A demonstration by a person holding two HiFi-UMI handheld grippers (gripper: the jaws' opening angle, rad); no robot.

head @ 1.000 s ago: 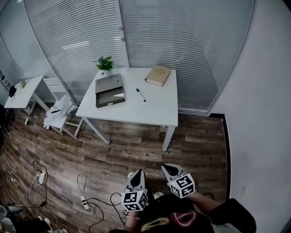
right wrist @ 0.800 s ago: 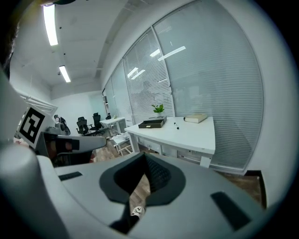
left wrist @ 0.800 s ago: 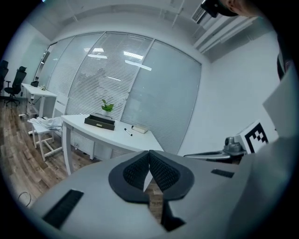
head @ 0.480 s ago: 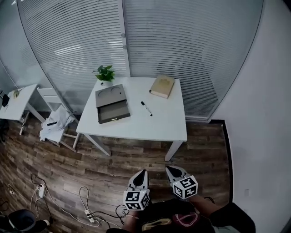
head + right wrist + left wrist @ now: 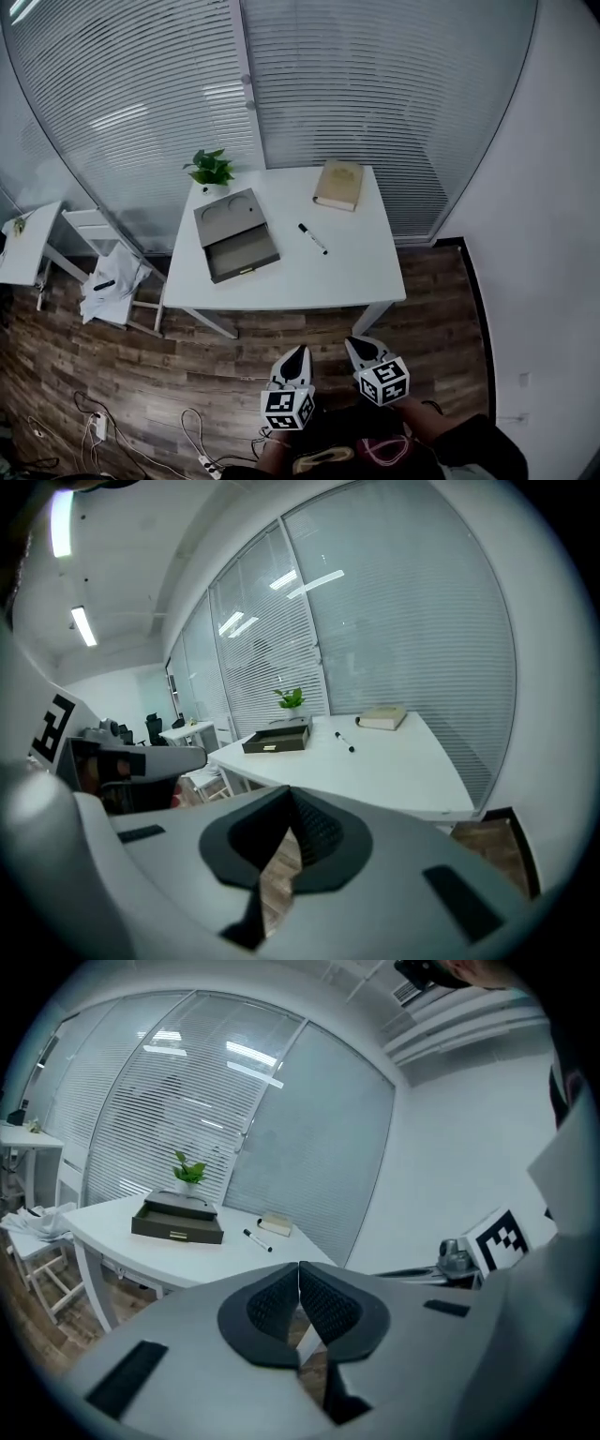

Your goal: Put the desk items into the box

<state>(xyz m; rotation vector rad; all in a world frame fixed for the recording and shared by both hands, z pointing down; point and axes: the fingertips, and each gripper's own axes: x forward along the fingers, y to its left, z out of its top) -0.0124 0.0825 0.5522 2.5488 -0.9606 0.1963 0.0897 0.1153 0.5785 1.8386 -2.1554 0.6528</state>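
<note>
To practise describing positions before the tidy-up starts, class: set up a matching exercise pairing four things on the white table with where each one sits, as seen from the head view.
Things:
1. potted plant
2. book
3. marker
4. box

Places on the table:
a. far right corner
b. near the middle, lying alone
c. far left corner
d. left side, just in front of the plant

Pairs: 1-c, 2-a, 3-b, 4-d

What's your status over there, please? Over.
Left gripper and right gripper shut, empty, short of the table. Box open; pen and book beside it, unpacked. Plant behind box, out of the way.
</note>
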